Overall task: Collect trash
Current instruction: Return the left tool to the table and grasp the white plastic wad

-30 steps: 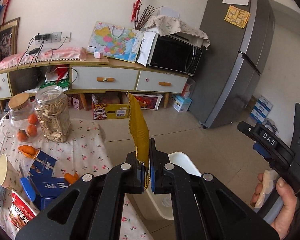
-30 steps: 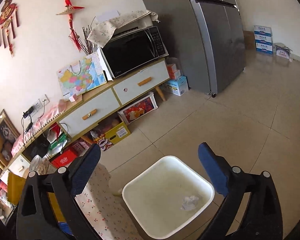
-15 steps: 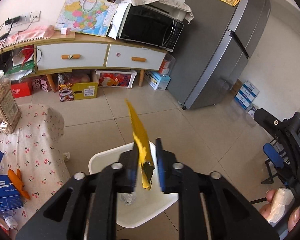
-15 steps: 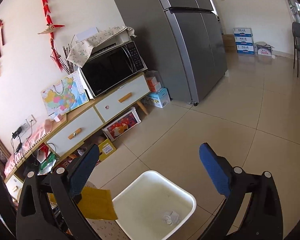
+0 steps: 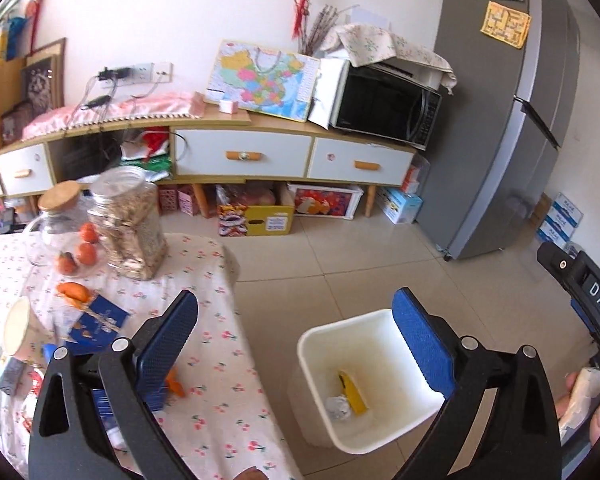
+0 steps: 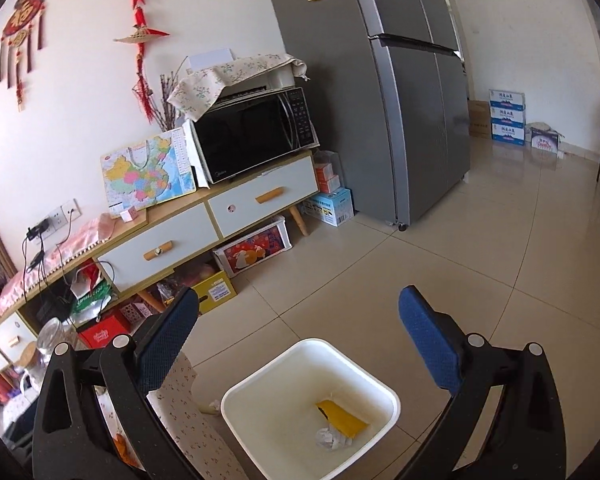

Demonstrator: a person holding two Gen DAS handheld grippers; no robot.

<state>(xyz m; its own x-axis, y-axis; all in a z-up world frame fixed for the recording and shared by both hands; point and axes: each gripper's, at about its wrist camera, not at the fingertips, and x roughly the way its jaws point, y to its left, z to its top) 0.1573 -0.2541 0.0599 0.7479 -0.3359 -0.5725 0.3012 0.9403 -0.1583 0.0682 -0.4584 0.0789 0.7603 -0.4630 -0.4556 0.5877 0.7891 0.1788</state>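
A white bin (image 5: 320, 344) stands on the floor beside the table; it also shows in the right wrist view (image 6: 260, 432). Inside lie a yellow wrapper (image 5: 353, 395) (image 6: 342, 422) and a crumpled white paper (image 5: 337, 408) (image 6: 331, 438). My left gripper (image 5: 296, 340) is open and empty above the bin's left rim and the table edge. My right gripper (image 6: 300, 336) is open and empty above the bin. On the table lie orange peels (image 5: 74, 291), a blue packet (image 5: 100, 324) and a paper cup (image 5: 18, 330).
The table has a cherry-print cloth (image 5: 220, 380) with a seed jar (image 5: 128, 228) and a glass jar of oranges (image 5: 62, 232). A low cabinet (image 5: 240, 156) with a microwave (image 5: 384, 108) lines the wall, beside a grey fridge (image 5: 508, 120). The other gripper and hand (image 5: 584, 380) are at right.
My left gripper opened and let go of the yellow wrapper, which now lies in the bin. The left gripper view swung back toward the table. The right gripper stayed open over the bin.
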